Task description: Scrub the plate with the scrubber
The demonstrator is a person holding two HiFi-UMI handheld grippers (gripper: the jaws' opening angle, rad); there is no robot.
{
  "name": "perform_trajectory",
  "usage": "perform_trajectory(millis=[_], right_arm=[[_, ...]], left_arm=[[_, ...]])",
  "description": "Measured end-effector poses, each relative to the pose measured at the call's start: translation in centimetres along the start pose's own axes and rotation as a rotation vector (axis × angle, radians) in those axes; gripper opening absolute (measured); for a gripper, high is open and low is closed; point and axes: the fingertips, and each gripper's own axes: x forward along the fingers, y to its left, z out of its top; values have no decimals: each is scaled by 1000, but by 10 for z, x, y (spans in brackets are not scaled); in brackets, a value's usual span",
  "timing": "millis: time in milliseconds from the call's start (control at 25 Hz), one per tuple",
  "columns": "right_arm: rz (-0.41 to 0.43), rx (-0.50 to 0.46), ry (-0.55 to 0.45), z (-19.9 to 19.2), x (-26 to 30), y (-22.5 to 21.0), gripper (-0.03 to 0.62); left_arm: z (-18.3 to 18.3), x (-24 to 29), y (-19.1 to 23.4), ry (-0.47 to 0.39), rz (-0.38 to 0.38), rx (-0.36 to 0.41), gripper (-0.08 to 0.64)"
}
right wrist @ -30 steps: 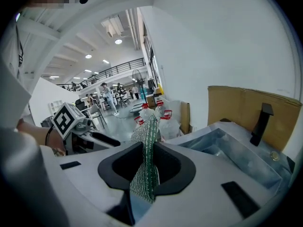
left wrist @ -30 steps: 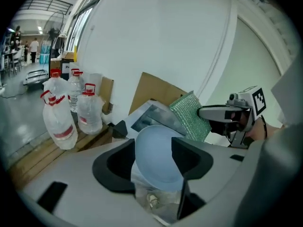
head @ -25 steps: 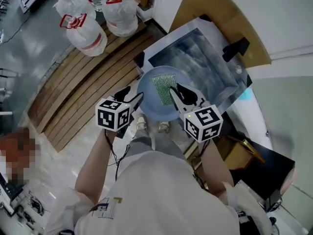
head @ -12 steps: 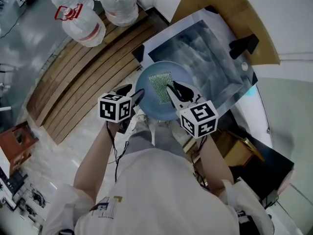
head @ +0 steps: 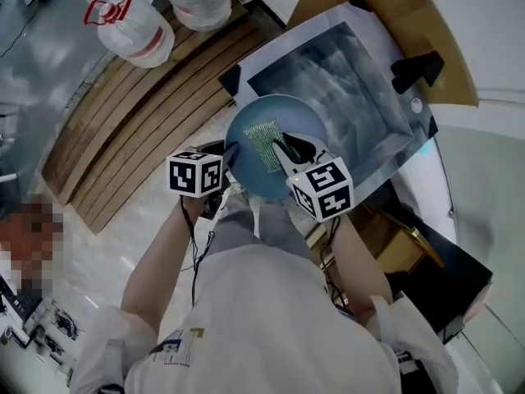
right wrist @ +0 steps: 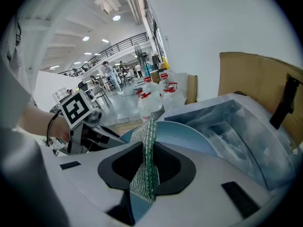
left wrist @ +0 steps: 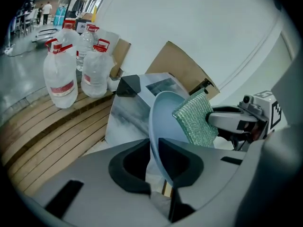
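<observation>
A light blue plate (head: 302, 121) is held up over a steel sink. Its near left rim (left wrist: 163, 122) stands on edge between the jaws of my left gripper (left wrist: 155, 160), which are closing and pinch it. A green mesh scrubber (head: 264, 142) lies flat against the plate's face. My right gripper (head: 287, 148) is shut on the scrubber (right wrist: 147, 150), which runs up between its jaws with the plate (right wrist: 189, 136) right behind. In the left gripper view the scrubber (left wrist: 196, 119) covers the plate's right side. The left gripper (head: 230, 158) sits at the plate's left edge.
The steel sink (head: 353, 89) lies beyond the plate, with a black fitting (head: 422, 68) at its far right. Brown cardboard (head: 369, 6) stands behind it. Large water jugs (head: 131, 27) stand on wooden slats (head: 123, 130) to the left.
The left gripper's jaws have come together on the plate's rim. Both grippers and the plate sit slightly higher in the head view. The scrubber stays on the plate.
</observation>
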Motion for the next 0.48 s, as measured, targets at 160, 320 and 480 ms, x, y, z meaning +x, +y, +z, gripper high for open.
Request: perform_trajectory(millis=[160, 320, 480], right_arm=[[11, -29, 30, -7, 7, 4, 97], [30, -54, 66, -15, 13, 7, 97], [72, -87, 114, -18, 25, 14, 97]], left_arm=[[2, 1, 3, -20, -13, -72, 51], [1, 2, 3, -21, -10, -71, 49], [1, 2, 3, -30, -14, -75, 46]])
